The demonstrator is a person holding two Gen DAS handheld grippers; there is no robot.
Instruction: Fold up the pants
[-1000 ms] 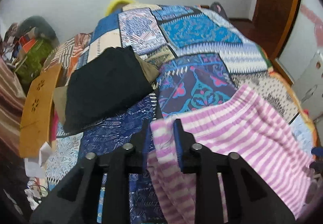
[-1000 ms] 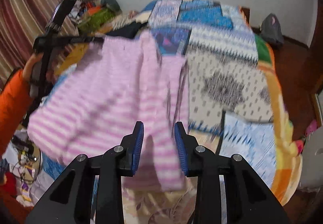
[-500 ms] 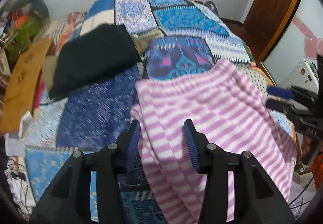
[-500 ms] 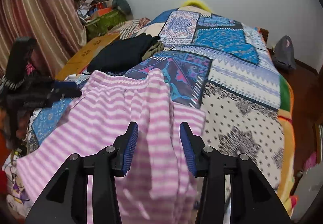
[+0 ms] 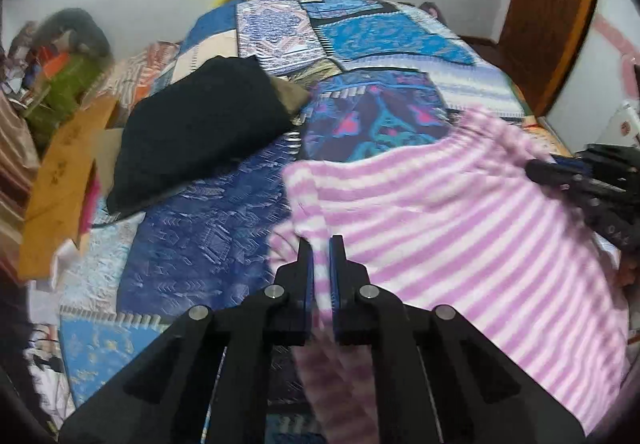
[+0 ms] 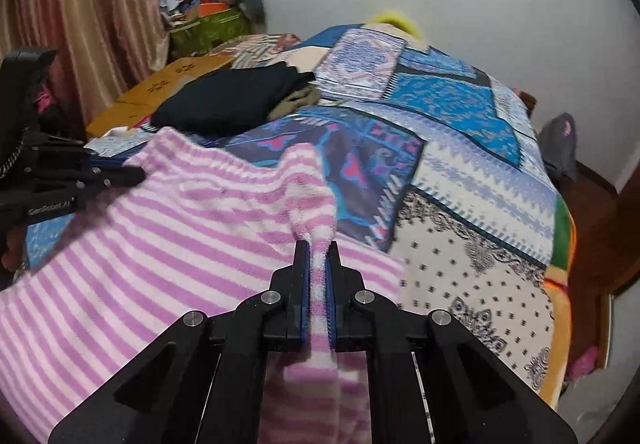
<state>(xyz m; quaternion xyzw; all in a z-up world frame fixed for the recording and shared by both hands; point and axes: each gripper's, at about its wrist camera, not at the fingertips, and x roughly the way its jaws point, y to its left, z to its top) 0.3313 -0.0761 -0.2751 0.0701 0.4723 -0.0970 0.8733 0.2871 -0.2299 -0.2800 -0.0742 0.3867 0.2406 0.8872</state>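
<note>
Pink-and-white striped pants [image 5: 460,228] lie spread on the patchwork blanket [image 5: 380,40], waistband toward the far side. My left gripper [image 5: 320,240] is at the pants' left edge, its jaws closing with a pinch of striped fabric pressed between the blue pads. My right gripper [image 6: 317,244] is at the opposite edge of the pants [image 6: 180,236], its jaws closing on a raised ridge of the same cloth. Each gripper shows in the other's view: the right gripper [image 5: 560,168] at the right rim, the left gripper [image 6: 120,174] at the left.
A folded black garment [image 5: 200,132] rests on the bed beyond the pants, with an olive piece under it. A wooden board [image 5: 60,180] and a clutter pile [image 6: 204,16] flank the bed's left side. A striped curtain [image 6: 80,24] and a brown door [image 5: 552,12] bound the room.
Both grippers stood open over the pants half a second ago; now each has shut on a fold of striped fabric. The right gripper shifted sideways along the pants; the left sank slightly.
</note>
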